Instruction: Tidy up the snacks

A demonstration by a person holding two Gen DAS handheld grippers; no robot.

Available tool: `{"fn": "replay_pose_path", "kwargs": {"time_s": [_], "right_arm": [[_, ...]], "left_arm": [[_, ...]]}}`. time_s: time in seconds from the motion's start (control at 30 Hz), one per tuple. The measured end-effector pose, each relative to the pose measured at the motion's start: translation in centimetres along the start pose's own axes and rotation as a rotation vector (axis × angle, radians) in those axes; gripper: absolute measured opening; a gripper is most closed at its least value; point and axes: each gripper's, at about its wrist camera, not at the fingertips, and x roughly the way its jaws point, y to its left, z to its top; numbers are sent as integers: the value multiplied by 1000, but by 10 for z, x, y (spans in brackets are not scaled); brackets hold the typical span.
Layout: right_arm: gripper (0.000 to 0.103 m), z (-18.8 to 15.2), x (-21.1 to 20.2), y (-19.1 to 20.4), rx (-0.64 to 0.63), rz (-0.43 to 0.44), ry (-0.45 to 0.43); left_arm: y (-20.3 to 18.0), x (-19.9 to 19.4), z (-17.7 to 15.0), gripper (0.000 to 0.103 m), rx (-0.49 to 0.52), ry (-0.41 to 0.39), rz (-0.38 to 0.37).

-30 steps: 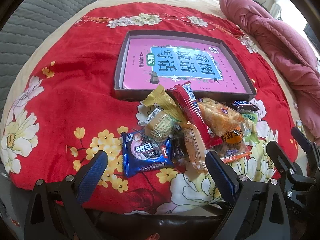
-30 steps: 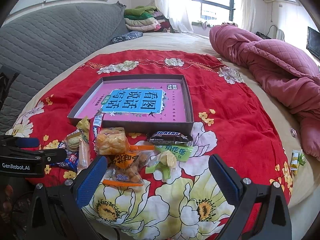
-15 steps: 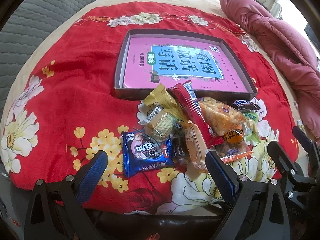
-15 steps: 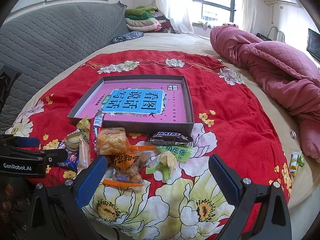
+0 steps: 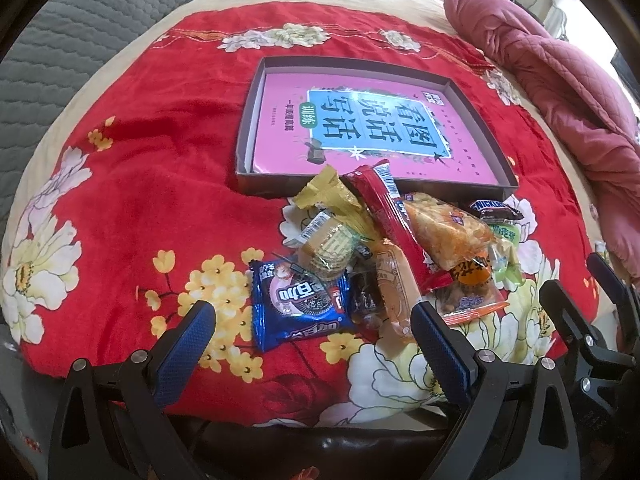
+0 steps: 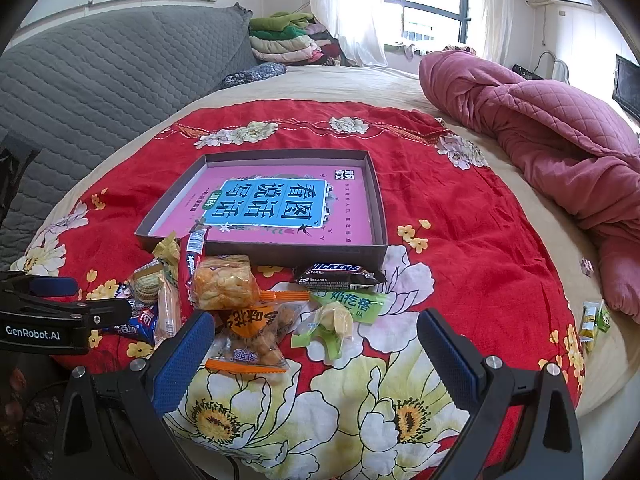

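On red cloth (image 6: 460, 216) — box (image 6: 378, 216) w/ pink book (image 6: 348, 216) only.

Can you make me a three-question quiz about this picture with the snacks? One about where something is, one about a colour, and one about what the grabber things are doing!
1. Where do the snacks lie?
A. in the box
B. on the red cloth before the box
C. on the pink quilt

2. What colour is the Oreo packet?
A. blue
B. green
C. white

3. How are the two grippers?
A. both open, empty
B. both shut on snacks
C. one holds the box

Answers: 1 B, the box holds only a pink book. 2 A, its wrapper is blue. 3 A, the left gripper and the right gripper stand wide apart, holding nothing.
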Motion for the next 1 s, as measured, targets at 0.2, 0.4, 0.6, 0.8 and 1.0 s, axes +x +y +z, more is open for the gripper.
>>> {"fn": "replay_pose_path", "kwargs": {"time_s": [0.2, 0.4, 0.6, 0.8, 1.0], "right_arm": [[102, 0, 0, 1, -3, 11, -2], [102, 0, 1, 2, 1, 30, -7], [102, 1, 2, 0, 11, 50, -16], [102, 4, 5, 2, 7, 76, -27], [102, 8, 9, 6, 0, 100, -30]], "left_arm": [[6, 0, 0, 98, -19, 3, 6], [16, 2, -2, 98, -43, 10, 15], [25, 6, -6, 98, -55, 28, 34], [37, 16, -9, 98, -74, 64, 43], [43, 26, -7, 98, -97, 87, 20]]}}
